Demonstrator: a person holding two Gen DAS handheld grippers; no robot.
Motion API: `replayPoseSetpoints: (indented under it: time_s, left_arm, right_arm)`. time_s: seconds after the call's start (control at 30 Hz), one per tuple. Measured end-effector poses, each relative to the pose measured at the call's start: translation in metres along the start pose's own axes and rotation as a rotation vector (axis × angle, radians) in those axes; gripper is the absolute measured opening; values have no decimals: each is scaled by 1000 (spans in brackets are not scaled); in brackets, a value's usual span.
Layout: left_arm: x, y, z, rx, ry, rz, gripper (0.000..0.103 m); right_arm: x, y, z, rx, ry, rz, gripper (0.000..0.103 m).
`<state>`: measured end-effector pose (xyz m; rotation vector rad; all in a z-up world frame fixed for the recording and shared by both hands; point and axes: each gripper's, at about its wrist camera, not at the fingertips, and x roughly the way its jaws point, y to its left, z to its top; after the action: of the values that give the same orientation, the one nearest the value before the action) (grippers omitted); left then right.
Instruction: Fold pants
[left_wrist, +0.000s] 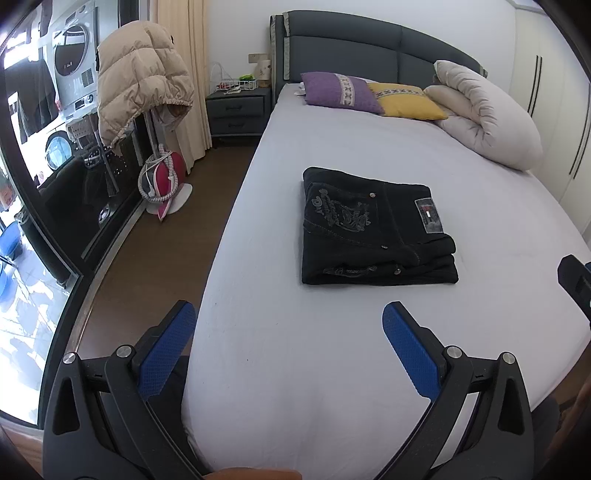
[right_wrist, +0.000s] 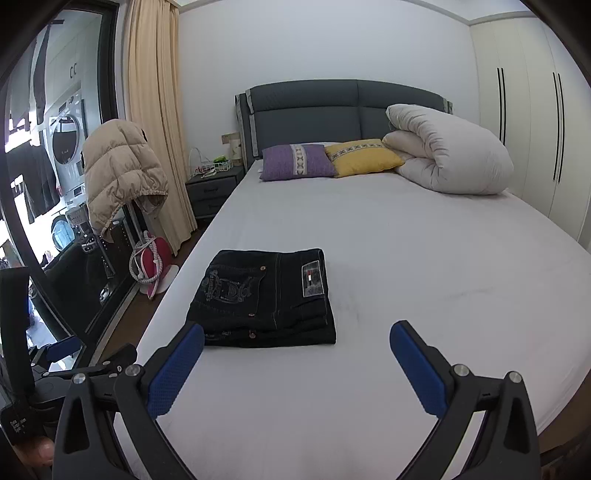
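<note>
While both grippers gape, folded pants (left_wrist: 373, 229) mid-bed (left_wrist: 295, 350), edges squared.

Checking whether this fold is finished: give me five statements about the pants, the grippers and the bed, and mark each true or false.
1. The black pants lie folded into a compact rectangle on the bed sheet. True.
2. The left gripper is clamped on the pants. False: its jaws stand open over bare sheet, short of the pants.
3. The right gripper is open and holds nothing. True.
4. The purple pillow sits on top of the pants. False: it lies at the headboard end beside the yellow pillow, far from the pants.
5. The rolled white duvet covers the whole bed. False: it is bundled at the head of the bed, on the wardrobe side.
</note>
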<state>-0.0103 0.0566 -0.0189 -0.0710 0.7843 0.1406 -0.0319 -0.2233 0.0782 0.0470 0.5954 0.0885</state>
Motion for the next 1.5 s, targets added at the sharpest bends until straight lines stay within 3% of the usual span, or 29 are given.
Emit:
replayPoseSetpoints:
  time_s: [1.5]
  left_arm:
    - [5, -3, -2, 4, 3, 1, 103]
  right_arm:
    - [8, -4, -3, 15, 44, -3, 103]
